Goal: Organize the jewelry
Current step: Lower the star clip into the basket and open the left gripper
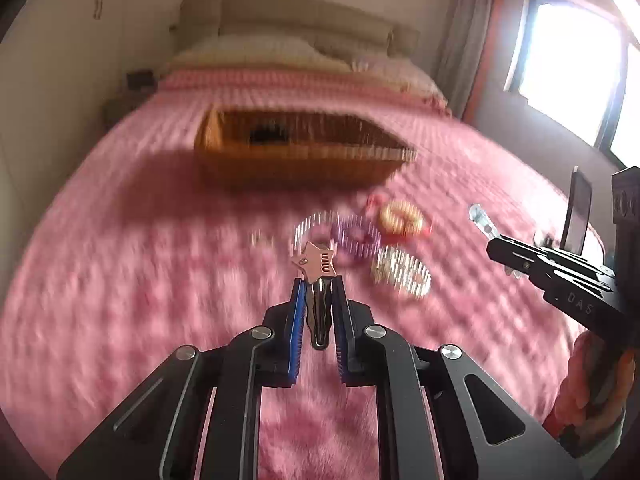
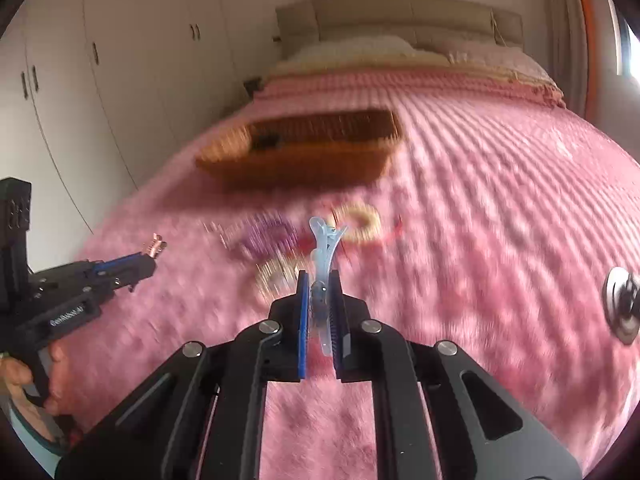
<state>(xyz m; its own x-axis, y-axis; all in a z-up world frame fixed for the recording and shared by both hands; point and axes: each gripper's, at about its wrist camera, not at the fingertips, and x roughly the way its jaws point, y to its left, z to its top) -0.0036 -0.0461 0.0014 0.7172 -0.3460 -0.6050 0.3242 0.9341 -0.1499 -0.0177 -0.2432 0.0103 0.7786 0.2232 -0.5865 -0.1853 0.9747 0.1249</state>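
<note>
Clips fill both tools: the left gripper (image 1: 319,280) is pinched on a dark hair clip with a rose-gold star-shaped head (image 1: 316,266), and the right gripper (image 2: 320,276) is pressed together on a translucent pale-blue plastic alligator clip (image 2: 323,256). Ahead of both and farther up the pink fluffy bedspread (image 1: 120,280) sits the rectangular woven wicker basket (image 1: 296,152), seemingly the place to sort into. Just beyond the fingertips lie a purple spiral hair tie (image 1: 356,236), a cream scrunchie-like ring (image 1: 400,216) and a pale beaded bracelet (image 1: 402,274), blurred. To do this carry well, I judge each grip should stay firm, the clips clear of that pile, and release come only once over the basket's rim. The right tool's body shows "DAS"; the lettering on the left tool's is too blurred to read.
</note>
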